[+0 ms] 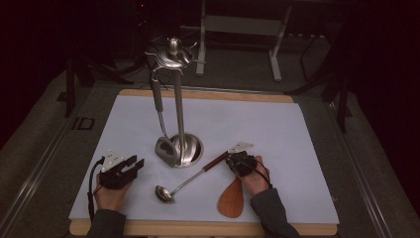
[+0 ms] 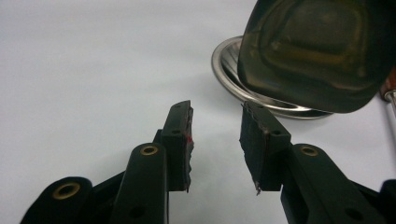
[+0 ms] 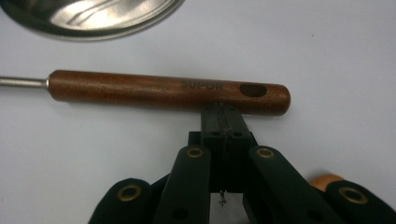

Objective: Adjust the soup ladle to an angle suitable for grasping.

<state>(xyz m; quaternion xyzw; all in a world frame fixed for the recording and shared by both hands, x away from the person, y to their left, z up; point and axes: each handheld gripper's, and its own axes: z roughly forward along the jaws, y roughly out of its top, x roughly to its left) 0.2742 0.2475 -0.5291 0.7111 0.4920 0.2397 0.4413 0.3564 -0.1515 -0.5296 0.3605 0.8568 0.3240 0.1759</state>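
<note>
1. Table [image 1: 307,124] space comes first for me: the white sheet covers nearly the whole top, with a wood strip showing along the far and near edges. I see broad bare stretches at far left and far right, and more room near left around my left gripper [image 1: 132,164].
2. Stand [image 1: 179,99] rises just left of centre, a steel post on a round dish base [image 2: 229,60], with a hook crown on top. One utensil [image 1: 166,148] hangs from it; its dark scoop-shaped head sits right at the base.
3. Ladle [image 1: 183,184] lies on the sheet near the middle, bowl toward the near left, thin steel shaft running up to a reddish wooden handle [image 3: 163,91] at far right. In the right gripper view I read stamped lettering and an oval hanging hole near the handle's end.
4. Spatula [image 1: 232,199], wooden, lies near the front edge under my right hand [image 1: 255,181]; its handle end is covered by the hand.
5. Right gripper [image 3: 224,112]: jaws pressed together, tips just at the near side of the ladle handle; I cannot tell whether they touch it.
6. Left gripper jaws stand apart, nothing between them, pointing toward the stand base and the hanging head, which is cut off by the frame.
</note>
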